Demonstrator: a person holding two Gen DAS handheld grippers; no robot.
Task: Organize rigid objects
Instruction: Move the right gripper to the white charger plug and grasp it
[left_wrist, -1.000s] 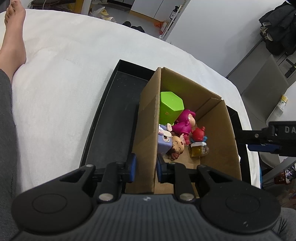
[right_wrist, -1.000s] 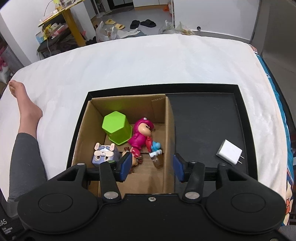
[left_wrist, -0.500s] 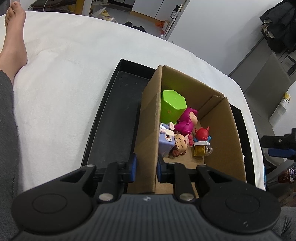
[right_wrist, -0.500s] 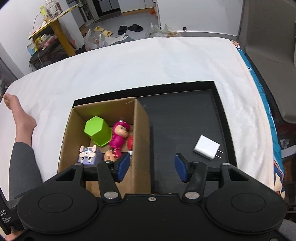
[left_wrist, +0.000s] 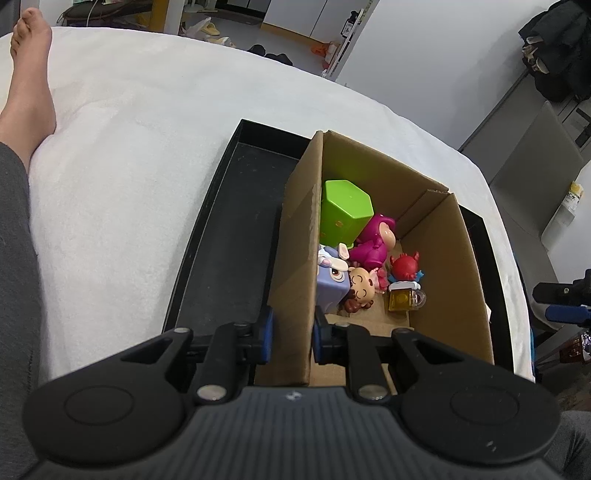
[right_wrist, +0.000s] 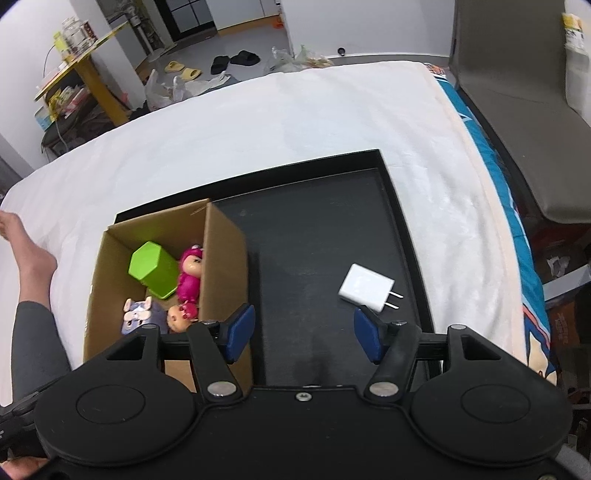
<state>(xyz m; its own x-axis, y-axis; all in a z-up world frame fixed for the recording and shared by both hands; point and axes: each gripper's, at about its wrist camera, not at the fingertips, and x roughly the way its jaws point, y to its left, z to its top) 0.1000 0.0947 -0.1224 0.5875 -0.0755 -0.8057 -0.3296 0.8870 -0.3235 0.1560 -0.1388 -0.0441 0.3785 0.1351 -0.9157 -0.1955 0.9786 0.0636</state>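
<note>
Brown corrugated card is what the left gripper (left_wrist: 291, 334) has between its blue pads: the two fingers are pressed together on the near left wall of the cardboard box (left_wrist: 448, 266), one pad outside the wall over the tray, the other inside the box. The box stands on the left part of a black tray (right_wrist: 402, 236) that lies on a white blanket (right_wrist: 280, 122) spread over a bed. Inside the box, just beyond the inner finger, lie the toys: a green hexagonal block (left_wrist: 345, 212) against the left wall, a magenta figure (left_wrist: 375, 243) beside it, a lilac rabbit cube (left_wrist: 332, 282), a small doll head with closed eyes (left_wrist: 362, 290), a red crab-like figure (left_wrist: 404, 264) and a little yellow mug (left_wrist: 404, 299). The right gripper (right_wrist: 303, 334) hangs over the bare dark floor of the tray to the right of the box, its jaws opening with nothing between them. A white charger plug (right_wrist: 367, 286), prongs pointing right, lies flat on the tray just beyond the right finger, slightly outside the gap and touching neither pad. The left finger of that gripper sits close to the box's right wall. A person's bare foot (left_wrist: 27, 74) rests on the blanket, well apart from the tray.
</note>
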